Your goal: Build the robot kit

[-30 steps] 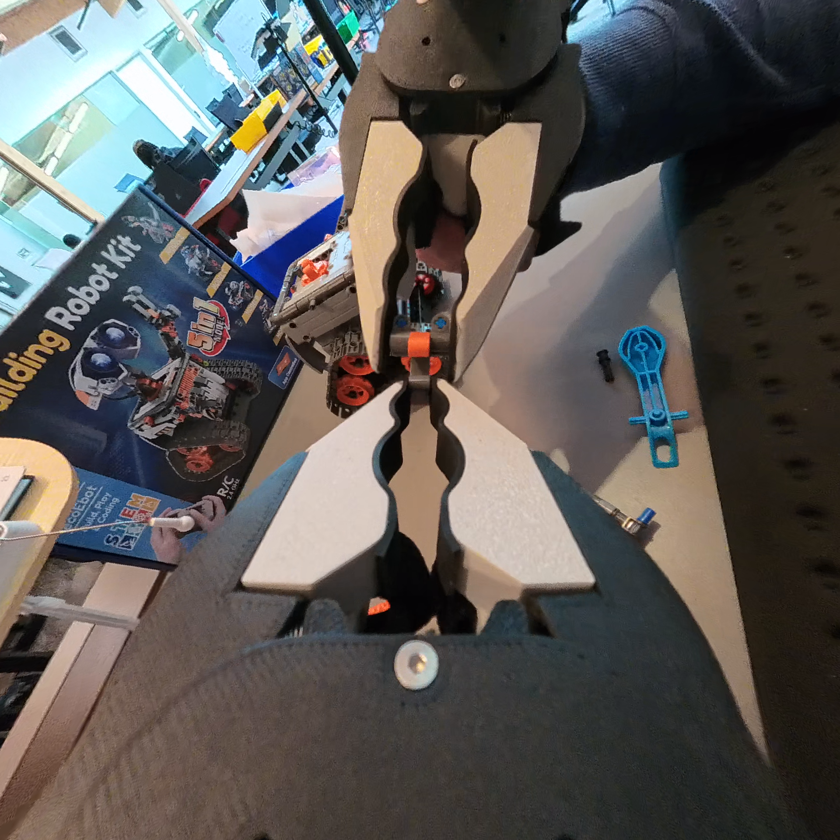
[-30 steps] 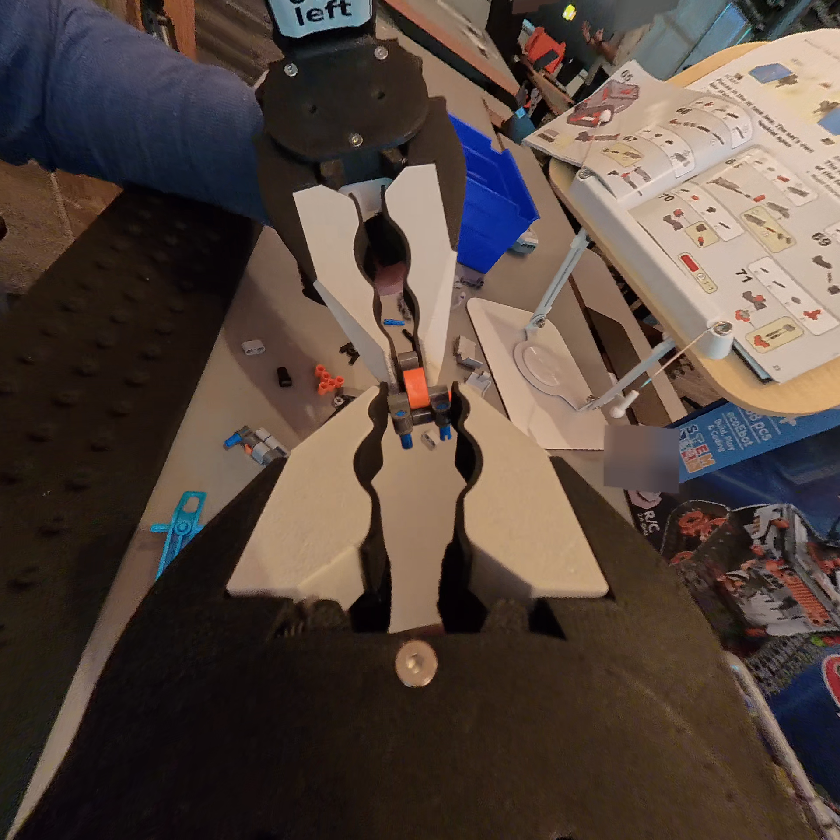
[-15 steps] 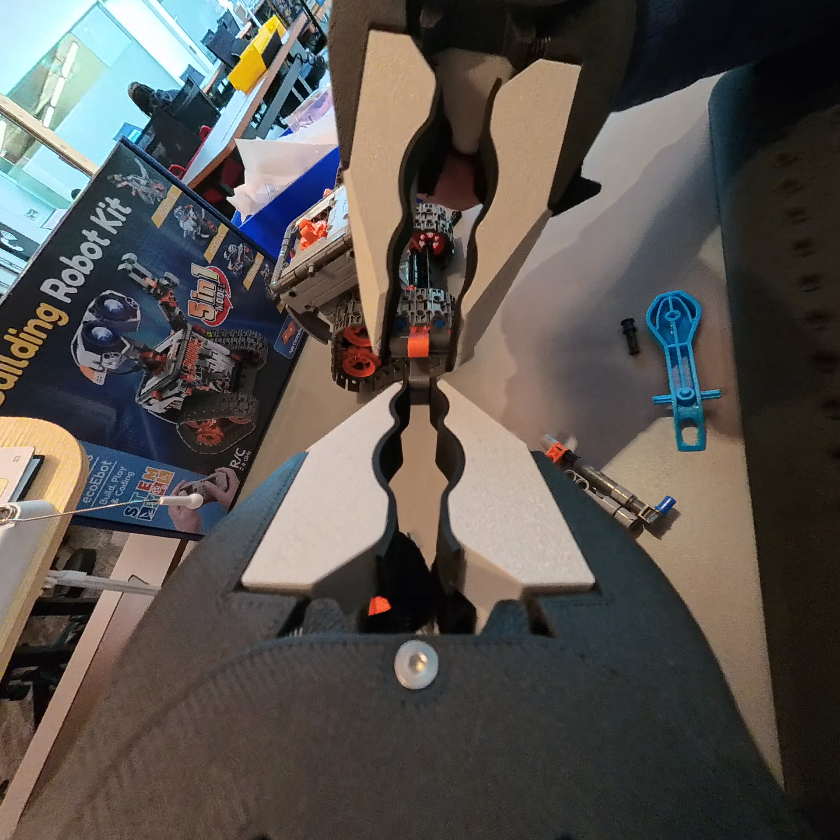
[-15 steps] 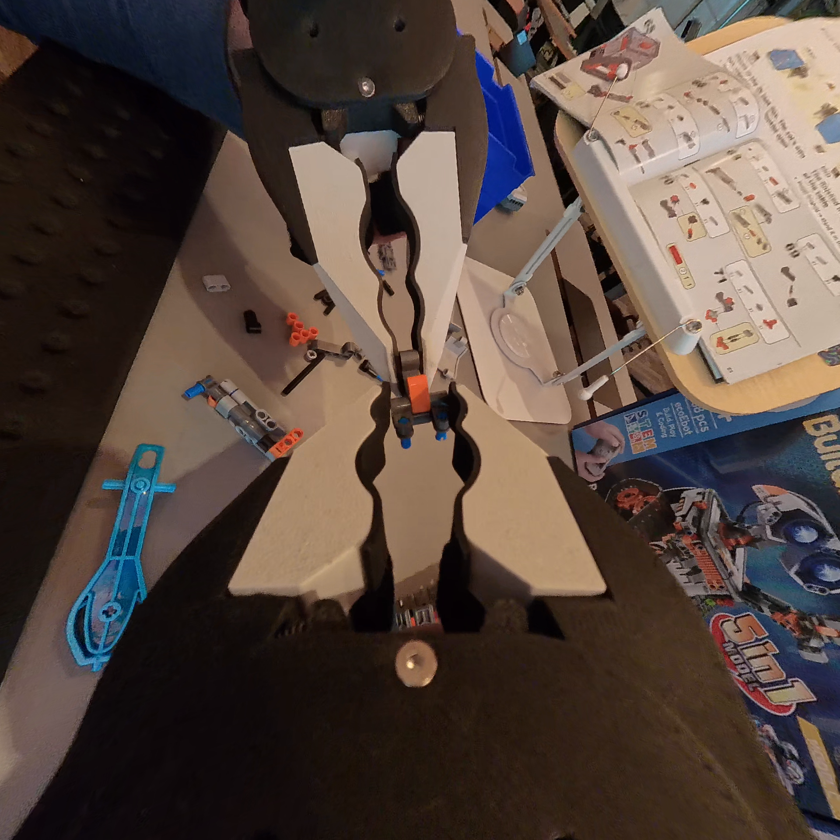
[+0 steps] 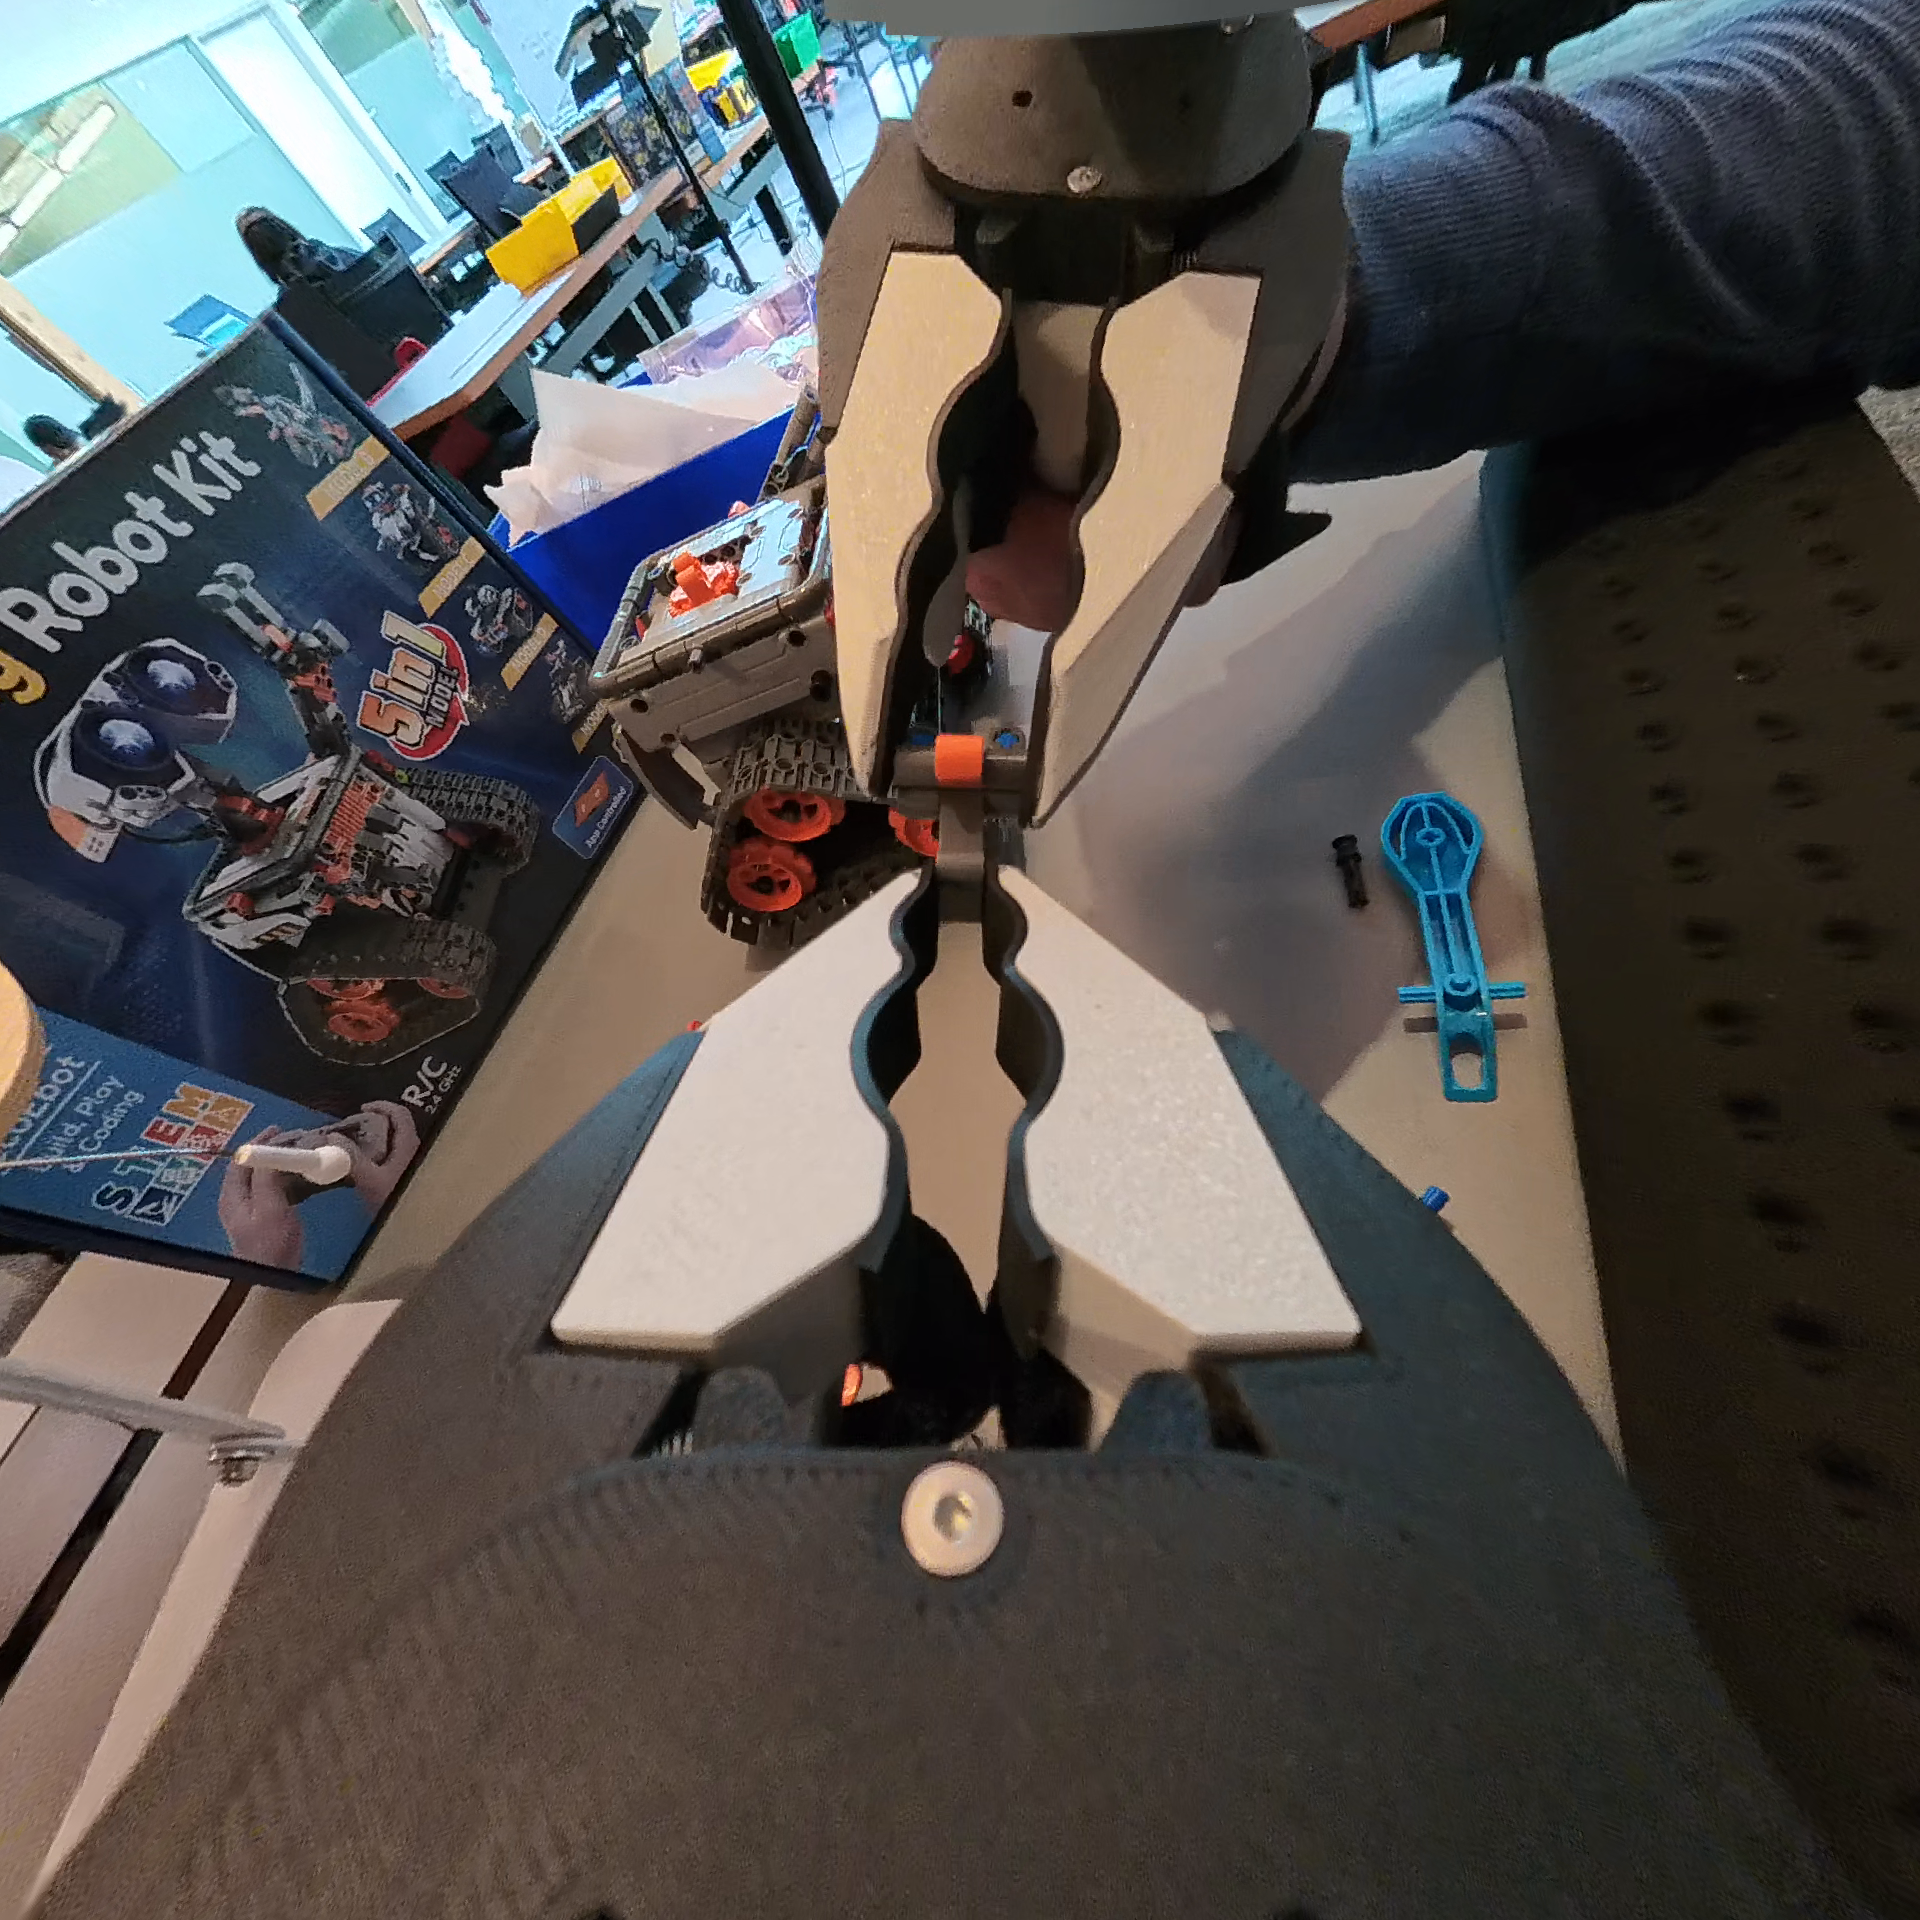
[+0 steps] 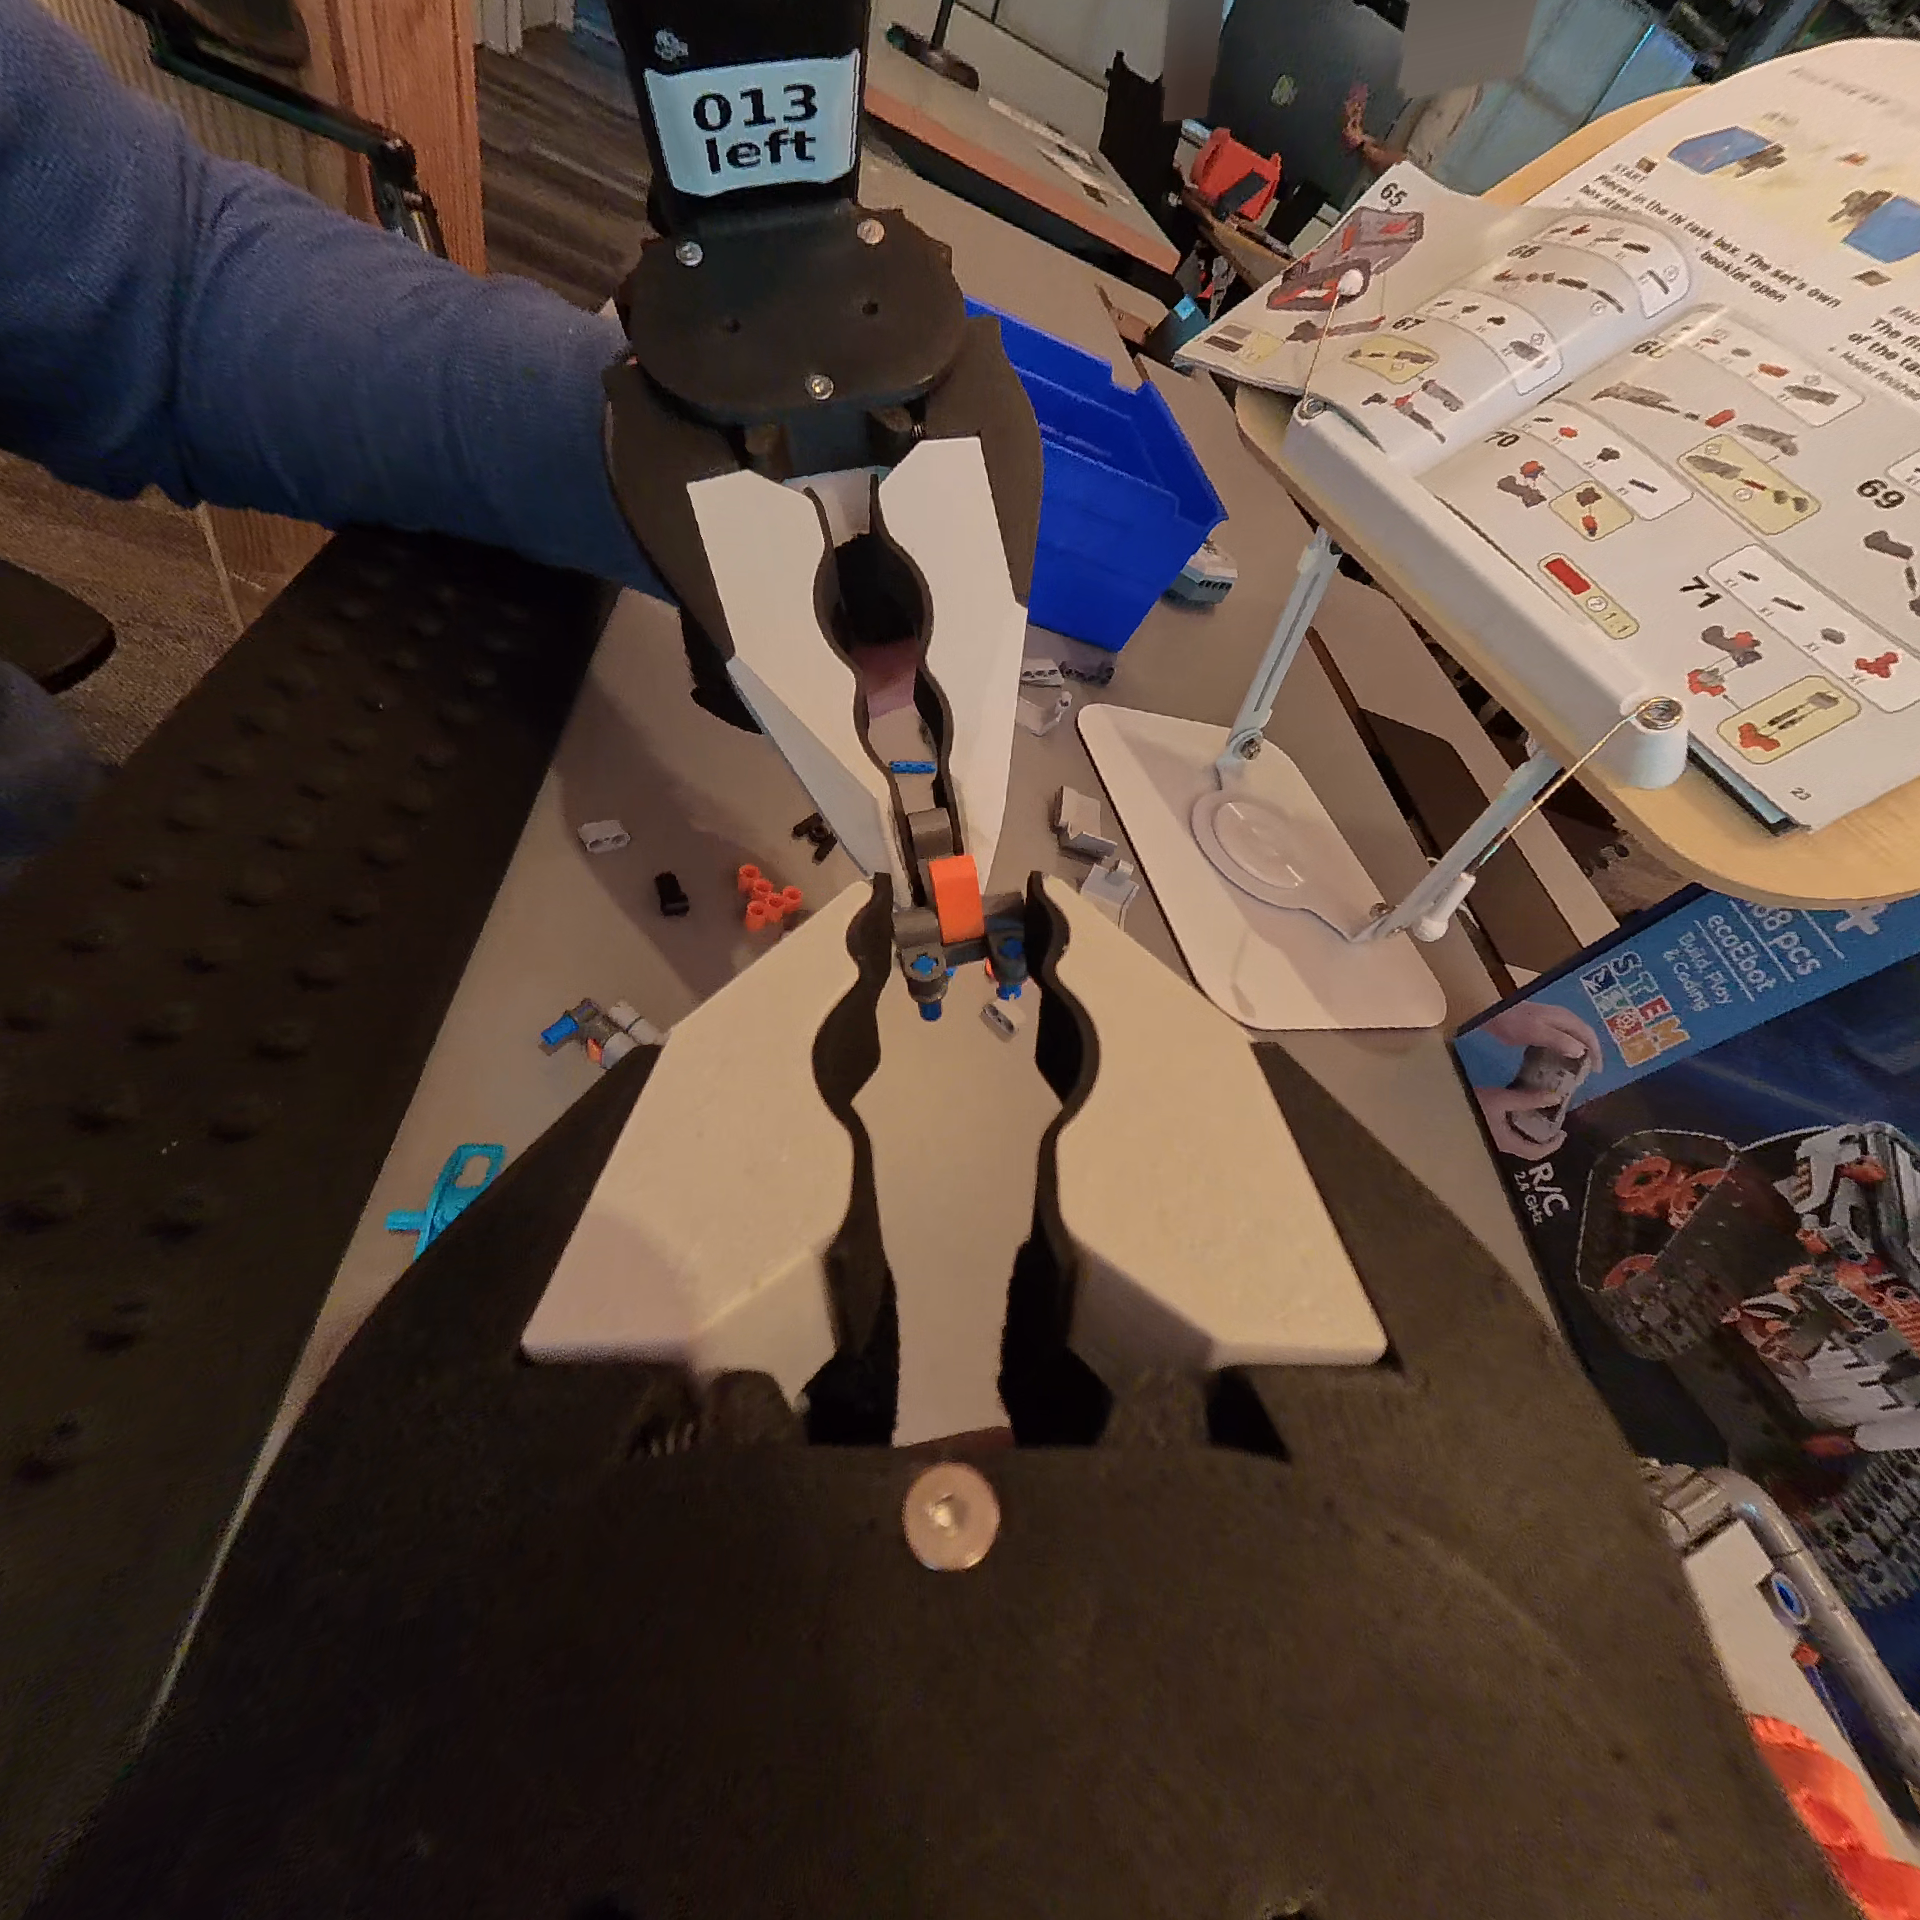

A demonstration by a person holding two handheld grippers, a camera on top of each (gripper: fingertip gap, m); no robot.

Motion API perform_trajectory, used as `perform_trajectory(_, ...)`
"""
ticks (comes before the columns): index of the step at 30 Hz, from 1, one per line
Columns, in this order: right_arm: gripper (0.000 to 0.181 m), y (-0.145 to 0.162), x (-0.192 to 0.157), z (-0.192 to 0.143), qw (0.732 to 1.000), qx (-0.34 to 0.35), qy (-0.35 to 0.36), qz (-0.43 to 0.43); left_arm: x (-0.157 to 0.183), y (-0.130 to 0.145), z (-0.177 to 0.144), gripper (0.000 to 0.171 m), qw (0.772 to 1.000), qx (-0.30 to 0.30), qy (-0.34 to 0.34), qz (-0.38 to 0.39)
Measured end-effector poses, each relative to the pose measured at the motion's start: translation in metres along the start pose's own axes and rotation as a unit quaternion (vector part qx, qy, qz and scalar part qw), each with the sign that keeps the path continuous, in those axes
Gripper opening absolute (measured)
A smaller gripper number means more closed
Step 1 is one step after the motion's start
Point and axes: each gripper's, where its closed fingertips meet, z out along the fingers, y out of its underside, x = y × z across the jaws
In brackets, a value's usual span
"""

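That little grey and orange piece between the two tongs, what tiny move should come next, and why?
Probably a gentle push together. The left tongs pinch the grey stem, and the right tongs clamp the crossbar of the grey and orange piece. Both ends look gripped, so pressing may seat the joint.

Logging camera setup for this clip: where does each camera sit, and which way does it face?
Left wrist view: rides the left gripper, looking along its jaws at the right gripper, a tracked toy vehicle and a kit box; a blue sleeve shows.
Right wrist view: rides the right gripper, facing the left gripper, a blue bin and an instruction booklet.
Shared: the small grey-and-orange piece both grippers pinch.
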Motion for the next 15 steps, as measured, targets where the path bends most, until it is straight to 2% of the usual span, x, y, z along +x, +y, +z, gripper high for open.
perform_trajectory(3, 0.026, 0.004, 0.004, -0.002, 1.0, -0.014, 0.017, -0.012, -0.004, 0.004, 0.0, 0.005, 1.0, -0.013, -0.012, 0.003)
perform_trajectory(9, 0.025, 0.008, 0.011, -0.006, 0.999, -0.024, 0.037, -0.019, -0.009, 0.003, -0.001, 0.005, 0.999, 0.007, -0.002, -0.046)
perform_trajectory(15, 0.026, 0.01, 0.019, -0.002, 0.988, -0.057, 0.104, -0.096, -0.014, 0.001, 0.002, 0.005, 0.994, 0.025, 0.003, -0.108)
